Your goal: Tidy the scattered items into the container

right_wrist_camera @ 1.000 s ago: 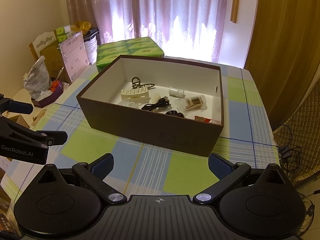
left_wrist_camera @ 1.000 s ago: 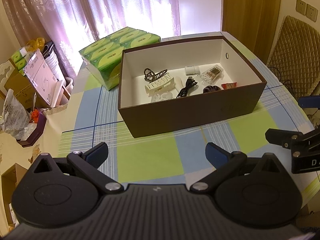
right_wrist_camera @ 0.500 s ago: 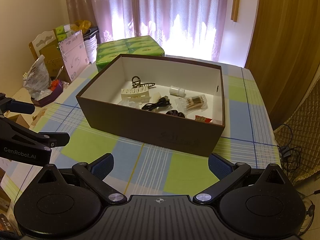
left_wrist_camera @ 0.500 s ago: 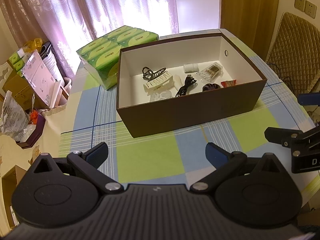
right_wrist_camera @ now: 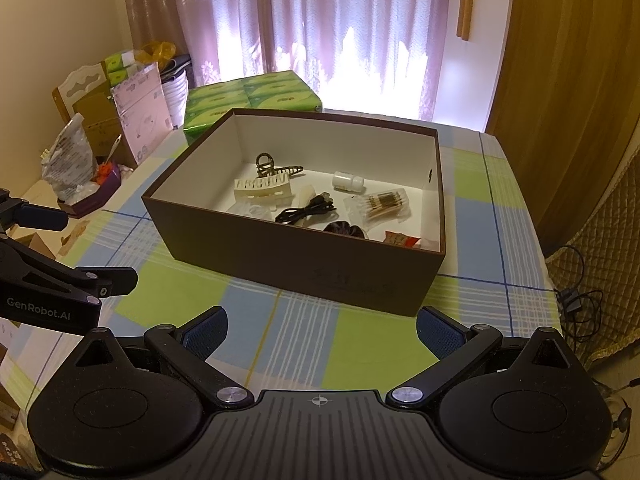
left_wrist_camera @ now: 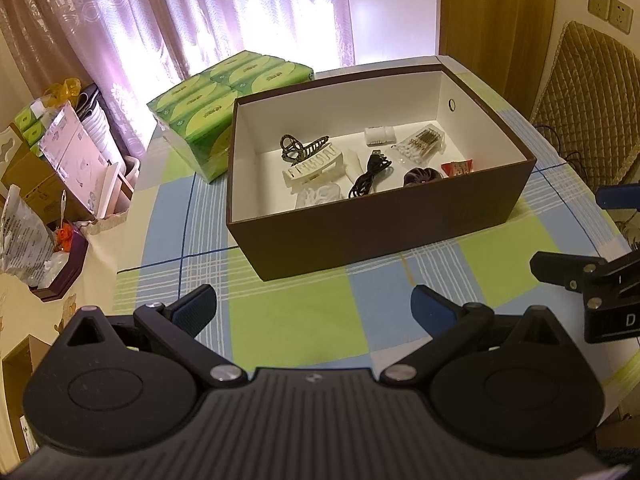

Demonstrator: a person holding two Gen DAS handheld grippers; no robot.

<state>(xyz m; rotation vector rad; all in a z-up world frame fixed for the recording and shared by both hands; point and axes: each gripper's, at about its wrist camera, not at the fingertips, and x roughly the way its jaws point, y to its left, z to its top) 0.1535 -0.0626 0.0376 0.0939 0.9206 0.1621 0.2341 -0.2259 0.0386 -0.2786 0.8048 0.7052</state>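
A brown box (left_wrist_camera: 384,224) (right_wrist_camera: 304,264) with a white inside stands on the checked tablecloth. Inside it lie a white hair clip (left_wrist_camera: 314,167) (right_wrist_camera: 262,188), a dark claw clip (left_wrist_camera: 298,146) (right_wrist_camera: 272,166), a black cable (left_wrist_camera: 368,178) (right_wrist_camera: 306,213), a small white bottle (right_wrist_camera: 347,181), a pack of cotton swabs (left_wrist_camera: 420,144) (right_wrist_camera: 380,204), a dark scrunchie (left_wrist_camera: 420,176) and a red sachet (left_wrist_camera: 458,167). My left gripper (left_wrist_camera: 314,306) hangs open and empty in front of the box. The right gripper (right_wrist_camera: 320,330) is also open and empty, just short of the box's near wall.
A green pack of tissue boxes (left_wrist_camera: 224,100) (right_wrist_camera: 252,100) sits behind the box. Cartons and bags (left_wrist_camera: 48,184) crowd a low stand left of the table. A quilted chair (left_wrist_camera: 592,96) and cables (right_wrist_camera: 580,300) lie to the right. Curtains hang behind.
Both grippers have drawn back and risen slightly from the box. Nothing was taken hold of or let go; the jaws stay open.
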